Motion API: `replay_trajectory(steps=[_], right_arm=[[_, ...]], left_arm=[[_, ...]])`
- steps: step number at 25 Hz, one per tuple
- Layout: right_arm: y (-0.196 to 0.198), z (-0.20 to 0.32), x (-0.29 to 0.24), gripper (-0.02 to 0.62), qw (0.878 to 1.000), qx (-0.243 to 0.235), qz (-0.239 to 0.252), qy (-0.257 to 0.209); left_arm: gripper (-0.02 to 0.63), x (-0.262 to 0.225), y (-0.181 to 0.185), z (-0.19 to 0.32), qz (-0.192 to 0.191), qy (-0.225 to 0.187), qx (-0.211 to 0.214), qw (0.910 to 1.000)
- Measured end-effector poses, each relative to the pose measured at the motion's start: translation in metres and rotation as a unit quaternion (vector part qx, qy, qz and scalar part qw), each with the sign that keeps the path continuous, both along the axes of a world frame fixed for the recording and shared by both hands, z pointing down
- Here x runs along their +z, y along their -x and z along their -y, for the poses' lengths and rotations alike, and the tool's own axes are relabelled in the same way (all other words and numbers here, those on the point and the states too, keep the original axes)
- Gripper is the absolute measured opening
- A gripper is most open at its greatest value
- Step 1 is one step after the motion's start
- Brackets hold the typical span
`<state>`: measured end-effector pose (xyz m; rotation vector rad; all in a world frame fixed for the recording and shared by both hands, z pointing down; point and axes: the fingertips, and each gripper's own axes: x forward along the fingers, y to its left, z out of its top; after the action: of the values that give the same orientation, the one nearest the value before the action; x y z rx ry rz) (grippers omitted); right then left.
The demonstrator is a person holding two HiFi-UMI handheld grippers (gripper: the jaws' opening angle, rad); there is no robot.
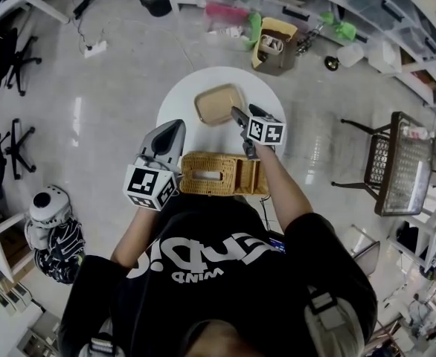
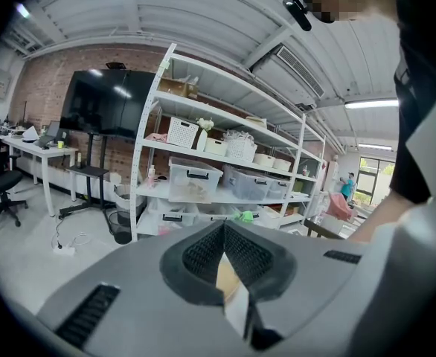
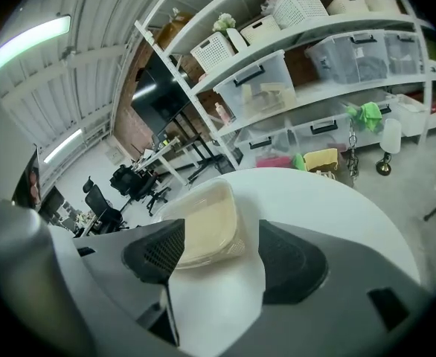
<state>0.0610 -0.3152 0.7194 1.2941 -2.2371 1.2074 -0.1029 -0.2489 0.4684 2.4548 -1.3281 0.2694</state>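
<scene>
We recorded: beige tray (image 1: 219, 104) at 11 o'clock, just beside the right gripper (image 1: 239, 119), whose jaws stood apart and empty; left gripper (image 1: 173, 131), jaws together, lay farther off.

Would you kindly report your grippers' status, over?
Left gripper shut, empty, beside wicker basket. Right gripper open at beige container, not gripping. Nothing between them.

Noted from the side of the room: the left gripper (image 1: 175, 130) is held at about 11 o'clock from the person's chest. Its nose points toward 1 o'clock and its jaws are pressed together at the tips. The left forearm (image 1: 131, 236) is bare, elbow bent close to the body. The right gripper (image 1: 240, 119) sits farther forward at about 1 o'clock and points toward 10 o'clock, jaws standing apart. The right forearm (image 1: 281, 188) is stretched out, and its marker cube (image 1: 266, 131) faces up.
</scene>
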Motion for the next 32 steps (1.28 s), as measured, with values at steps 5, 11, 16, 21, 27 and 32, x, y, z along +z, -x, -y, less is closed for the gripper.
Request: replay_trajectory(steps=[5, 11, 16, 21, 27, 32], right_arm=[[-0.003, 0.001, 0.01, 0.278, 1.0, 0.004, 0.0, 0.015], [-0.002, 0.001, 0.014, 0.259, 1.0, 0.004, 0.013, 0.023], [0.001, 0.0, 0.011, 0.206, 0.999, -0.002, 0.018, 0.027], [-0.001, 0.0, 0.007, 0.192, 1.0, -0.006, -0.007, 0.021], [-0.003, -0.004, 0.001, 0.158, 1.0, -0.003, -0.015, 0.015], [-0.002, -0.009, -0.005, 0.132, 1.0, 0.006, -0.013, 0.011]], left_arm=[[0.0, 0.002, -0.001, 0.005, 0.0, 0.002, 0.001, 1.0], [0.0, 0.003, -0.001, 0.009, -0.001, 0.005, -0.002, 1.0], [0.0, 0.004, -0.002, 0.008, -0.003, 0.004, -0.003, 1.0], [0.0, 0.002, -0.004, 0.005, -0.005, 0.002, -0.004, 1.0], [0.0, -0.001, -0.003, 0.0, -0.008, -0.001, -0.006, 1.0], [0.0, -0.003, 0.001, -0.006, -0.009, -0.003, -0.007, 0.9999]])
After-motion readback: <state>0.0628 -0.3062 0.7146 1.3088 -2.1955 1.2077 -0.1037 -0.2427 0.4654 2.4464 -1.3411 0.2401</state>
